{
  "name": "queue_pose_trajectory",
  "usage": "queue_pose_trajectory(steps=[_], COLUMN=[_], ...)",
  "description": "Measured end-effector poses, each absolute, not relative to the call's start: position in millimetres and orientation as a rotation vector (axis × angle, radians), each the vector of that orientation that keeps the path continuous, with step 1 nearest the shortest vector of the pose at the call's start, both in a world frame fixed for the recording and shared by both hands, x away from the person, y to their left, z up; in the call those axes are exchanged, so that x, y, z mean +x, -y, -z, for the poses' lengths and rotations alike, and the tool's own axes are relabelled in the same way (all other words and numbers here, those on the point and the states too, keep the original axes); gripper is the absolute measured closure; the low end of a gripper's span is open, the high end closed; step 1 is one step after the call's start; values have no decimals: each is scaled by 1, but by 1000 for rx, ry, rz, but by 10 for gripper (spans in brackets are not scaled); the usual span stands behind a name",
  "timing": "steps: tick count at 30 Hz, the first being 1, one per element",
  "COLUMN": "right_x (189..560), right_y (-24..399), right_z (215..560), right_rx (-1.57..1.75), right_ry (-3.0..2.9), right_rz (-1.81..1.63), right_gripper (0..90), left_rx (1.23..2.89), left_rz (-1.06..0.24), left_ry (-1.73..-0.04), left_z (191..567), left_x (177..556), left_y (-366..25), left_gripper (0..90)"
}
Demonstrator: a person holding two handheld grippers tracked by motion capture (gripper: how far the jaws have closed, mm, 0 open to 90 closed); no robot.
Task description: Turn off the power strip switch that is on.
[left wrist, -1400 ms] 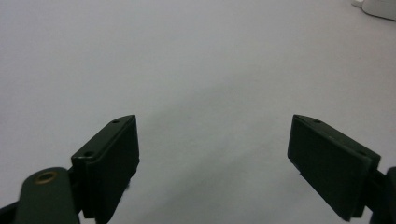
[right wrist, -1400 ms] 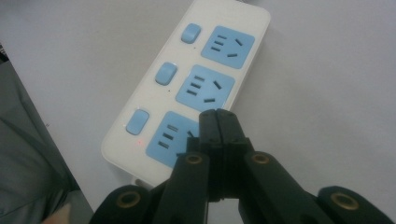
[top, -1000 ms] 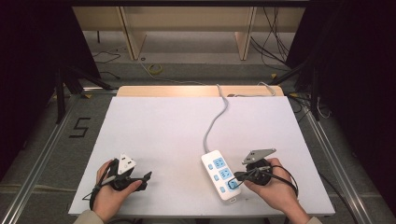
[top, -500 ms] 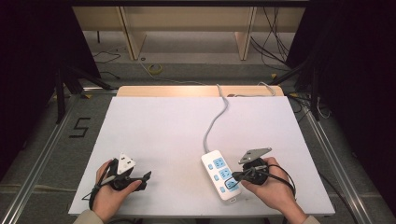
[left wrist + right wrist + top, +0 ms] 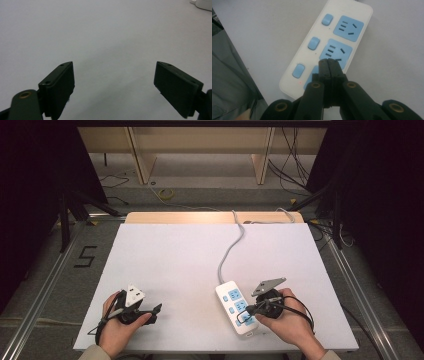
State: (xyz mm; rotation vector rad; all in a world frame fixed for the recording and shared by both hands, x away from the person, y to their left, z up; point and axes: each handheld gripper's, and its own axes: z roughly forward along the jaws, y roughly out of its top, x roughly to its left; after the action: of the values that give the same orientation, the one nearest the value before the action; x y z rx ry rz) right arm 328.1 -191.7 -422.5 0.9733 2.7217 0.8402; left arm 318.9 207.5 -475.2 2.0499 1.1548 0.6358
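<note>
The right gripper (image 5: 329, 62), jaws closed and empty, hovers over the power strip (image 5: 337, 40), probably light, rigid and smooth-cased, best gripped across its long sides.

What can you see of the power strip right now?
The power strip is a white, plastic-looking bar with rounded corners, lying flat near the table's front edge, angled. It carries blue sockets in a row with a blue switch beside each; a small red light glows near the end switch. Its grey cord runs off the far edge. The shut right tongs sit over the end socket; contact is unclear.
</note>
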Motion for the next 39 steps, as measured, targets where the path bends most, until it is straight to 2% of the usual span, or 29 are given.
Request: queue_pose_trajectory(steps=[39], right_x=[328], right_y=[170], right_z=[421], right_rx=[928], right_ry=[-2805], right_rz=[-777], right_gripper=[900], left_rx=[2055], left_rz=[-636], left_ry=[-1154], left_z=[475], left_x=[319], left_y=[-207], left_gripper=[164])
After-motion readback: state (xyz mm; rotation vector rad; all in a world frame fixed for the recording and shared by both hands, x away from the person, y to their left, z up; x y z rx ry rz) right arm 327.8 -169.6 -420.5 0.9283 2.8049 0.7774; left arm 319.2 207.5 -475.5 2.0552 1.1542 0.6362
